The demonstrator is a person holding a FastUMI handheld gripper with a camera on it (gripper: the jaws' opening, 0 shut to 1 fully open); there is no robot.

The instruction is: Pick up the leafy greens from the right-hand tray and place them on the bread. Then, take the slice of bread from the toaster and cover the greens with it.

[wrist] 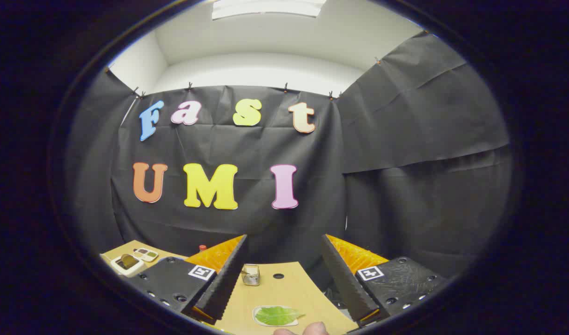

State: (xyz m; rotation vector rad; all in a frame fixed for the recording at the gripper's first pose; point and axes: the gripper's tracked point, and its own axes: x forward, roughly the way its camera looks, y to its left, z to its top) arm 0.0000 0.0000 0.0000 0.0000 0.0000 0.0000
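Note:
My gripper [283, 242] is open, its fingers spread wide with nothing between them, raised above the wooden table [284, 295]. A green leaf [277, 315] lies on a small white tray [260, 321] low between the fingers, near the table's front. To the left, beyond the left finger, a white toaster [127, 264] holds a slice of bread [126, 260] in its slot. A small white plate [146, 254] with pale and green pieces sits behind the toaster.
A small wire-mesh metal cup [250, 274] stands on the table just ahead of the left finger, beside a round hole [278, 276] in the tabletop. A small red-capped object [202, 247] peeks over the left finger. Fingertips of a hand [303, 330] show below the leaf tray.

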